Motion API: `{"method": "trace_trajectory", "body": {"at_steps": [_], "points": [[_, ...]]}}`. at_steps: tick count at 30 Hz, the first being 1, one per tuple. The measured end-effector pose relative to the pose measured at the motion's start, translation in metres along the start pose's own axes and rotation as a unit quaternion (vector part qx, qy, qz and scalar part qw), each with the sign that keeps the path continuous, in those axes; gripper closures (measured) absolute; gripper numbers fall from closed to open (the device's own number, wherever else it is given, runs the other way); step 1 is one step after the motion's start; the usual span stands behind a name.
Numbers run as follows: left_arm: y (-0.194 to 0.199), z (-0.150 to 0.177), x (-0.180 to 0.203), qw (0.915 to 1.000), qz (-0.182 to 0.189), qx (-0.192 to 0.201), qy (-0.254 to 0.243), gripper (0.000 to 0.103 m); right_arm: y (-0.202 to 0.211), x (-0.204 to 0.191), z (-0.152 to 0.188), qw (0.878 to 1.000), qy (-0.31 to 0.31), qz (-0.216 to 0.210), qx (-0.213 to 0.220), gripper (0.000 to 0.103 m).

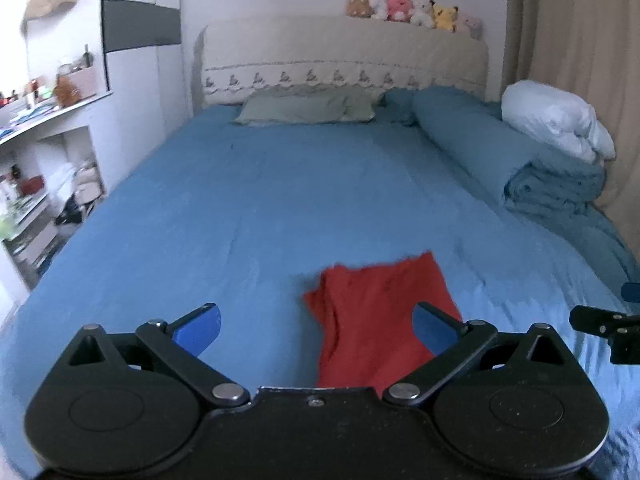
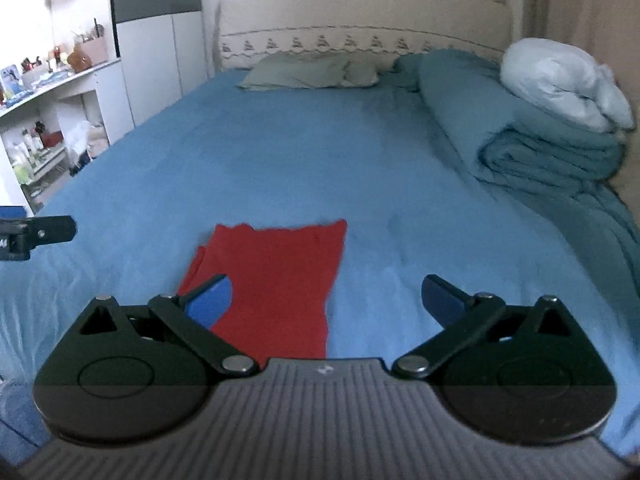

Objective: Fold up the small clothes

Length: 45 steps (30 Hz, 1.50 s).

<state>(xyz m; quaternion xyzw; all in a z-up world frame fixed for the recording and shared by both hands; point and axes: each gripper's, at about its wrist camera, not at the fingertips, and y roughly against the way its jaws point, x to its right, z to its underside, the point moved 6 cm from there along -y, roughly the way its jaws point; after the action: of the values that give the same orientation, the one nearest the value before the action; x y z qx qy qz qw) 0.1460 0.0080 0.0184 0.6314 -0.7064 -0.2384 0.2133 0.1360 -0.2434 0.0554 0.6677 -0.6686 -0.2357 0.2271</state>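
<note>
A small red garment (image 1: 380, 312) lies flat on the blue bed sheet (image 1: 260, 208) near the front edge. It also shows in the right wrist view (image 2: 280, 276). My left gripper (image 1: 316, 328) is open and empty, above the garment's left part, with its right finger over the cloth. My right gripper (image 2: 326, 300) is open and empty, above the garment's right edge, with its left finger over the cloth. Each gripper shows at the edge of the other's view.
A green pillow (image 1: 308, 110) lies at the headboard. A rolled blue duvet (image 1: 500, 148) with a white bundle (image 1: 560, 120) on it lies along the right side. Shelves (image 1: 44, 184) with clutter stand to the left. Plush toys (image 1: 412, 10) line the headboard.
</note>
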Motion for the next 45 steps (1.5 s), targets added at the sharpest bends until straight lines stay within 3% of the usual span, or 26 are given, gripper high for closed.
{"method": "trace_trajectory", "body": {"at_steps": [7,16,45], "points": [[0.032,0.058,0.006,0.999,-0.027,-0.035,-0.007,0.0,0.042,-0.013,0.05,0.998,-0.022,0.012,-0.052,0.0],[0.048,0.085,0.008,0.9987,-0.014,-0.049,-0.006,0.0,0.06,-0.016,0.097,0.995,-0.028,0.03,-0.086,0.0],[0.059,0.092,0.014,0.9993,0.001,-0.036,-0.012,0.0,0.065,-0.018,0.099,0.995,-0.036,0.044,-0.083,0.0]]}}
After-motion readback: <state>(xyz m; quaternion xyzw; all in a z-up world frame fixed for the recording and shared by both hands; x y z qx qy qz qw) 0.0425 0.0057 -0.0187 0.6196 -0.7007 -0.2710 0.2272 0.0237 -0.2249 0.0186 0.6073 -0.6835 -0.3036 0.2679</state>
